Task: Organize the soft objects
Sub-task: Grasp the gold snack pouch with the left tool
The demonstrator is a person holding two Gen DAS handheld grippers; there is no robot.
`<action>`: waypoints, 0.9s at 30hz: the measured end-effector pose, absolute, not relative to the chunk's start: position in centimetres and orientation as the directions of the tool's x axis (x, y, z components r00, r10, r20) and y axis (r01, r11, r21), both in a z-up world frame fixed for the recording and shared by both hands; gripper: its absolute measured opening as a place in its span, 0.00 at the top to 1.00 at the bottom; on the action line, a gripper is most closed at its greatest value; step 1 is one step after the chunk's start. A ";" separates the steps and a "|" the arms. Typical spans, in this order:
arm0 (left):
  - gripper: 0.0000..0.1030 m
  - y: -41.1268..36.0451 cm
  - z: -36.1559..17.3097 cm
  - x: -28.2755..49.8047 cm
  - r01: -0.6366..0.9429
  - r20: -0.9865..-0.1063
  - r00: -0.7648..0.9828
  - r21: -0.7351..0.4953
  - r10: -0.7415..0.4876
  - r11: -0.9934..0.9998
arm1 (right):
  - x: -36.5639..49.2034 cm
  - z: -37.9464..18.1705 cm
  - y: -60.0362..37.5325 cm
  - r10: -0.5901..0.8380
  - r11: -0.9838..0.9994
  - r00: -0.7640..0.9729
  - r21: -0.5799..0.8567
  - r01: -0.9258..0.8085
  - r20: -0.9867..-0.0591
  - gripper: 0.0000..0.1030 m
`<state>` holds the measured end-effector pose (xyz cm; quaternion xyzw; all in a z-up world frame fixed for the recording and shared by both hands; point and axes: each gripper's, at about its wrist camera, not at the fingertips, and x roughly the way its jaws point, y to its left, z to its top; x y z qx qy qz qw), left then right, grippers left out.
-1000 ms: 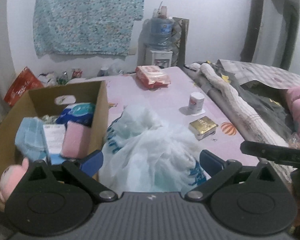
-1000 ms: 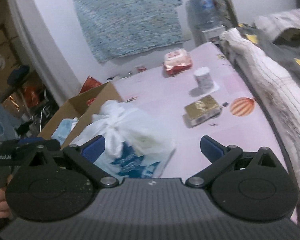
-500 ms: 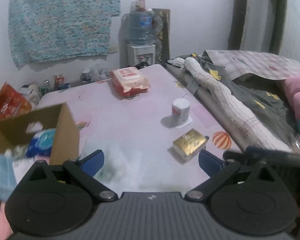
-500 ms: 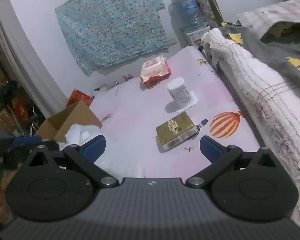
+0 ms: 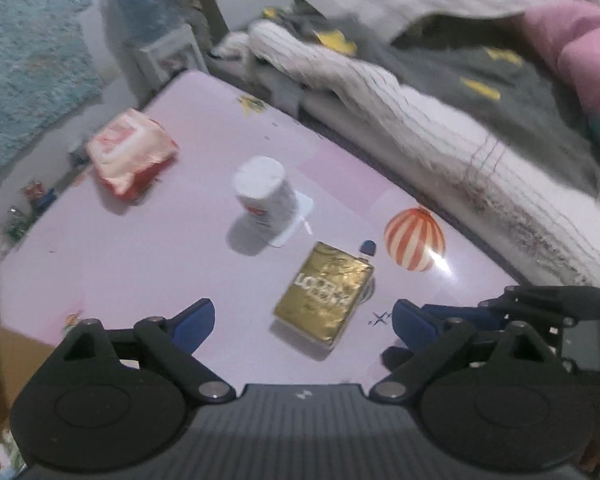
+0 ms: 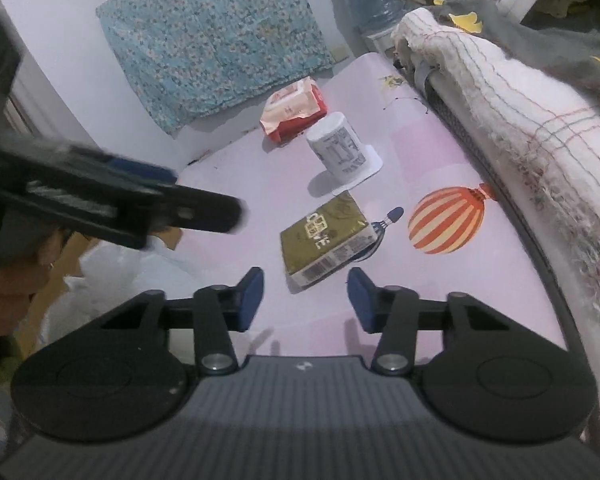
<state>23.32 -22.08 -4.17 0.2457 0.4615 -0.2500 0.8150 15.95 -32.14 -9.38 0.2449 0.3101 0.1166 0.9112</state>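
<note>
Both claws hang over a pink table (image 6: 236, 168). The right claw (image 6: 306, 296) is narrowing on nothing, the gold packet (image 6: 326, 238) lying just beyond its tips. The left claw (image 5: 300, 316) stands wide, closing slightly, empty. Farther back sit a white roll (image 6: 338, 148) and a red-and-white soft pack (image 6: 294, 110).

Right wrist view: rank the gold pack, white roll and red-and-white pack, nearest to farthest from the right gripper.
From the right gripper, jaws closing on nothing:
1. gold pack, just ahead, centre.
2. white roll, upright behind it.
3. red-and-white pack, farthest, toward the wall.
</note>
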 end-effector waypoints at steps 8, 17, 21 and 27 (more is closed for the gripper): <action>0.11 -24.1 -7.6 26.4 0.636 -0.921 0.359 0.125 -0.149 0.761 | 18.1 -11.1 -32.4 0.344 0.859 0.791 0.510 -0.048 -0.506 0.70; 0.13 -24.7 -9.9 28.5 0.629 -0.951 0.266 0.048 -0.157 0.776 | 19.1 -13.1 -33.0 0.393 0.807 0.772 0.590 -0.029 -0.500 0.71; 0.20 -25.0 -10.8 29.0 0.623 -0.957 0.246 0.036 -0.152 0.781 | 19.2 -13.6 -33.1 0.413 0.779 0.774 0.626 -0.027 -0.480 0.70; 0.31 -24.8 -11.3 29.8 0.594 -0.964 0.222 0.013 -0.148 0.805 | 19.4 -13.8 -33.3 0.425 0.752 0.776 0.659 -0.017 -0.465 0.71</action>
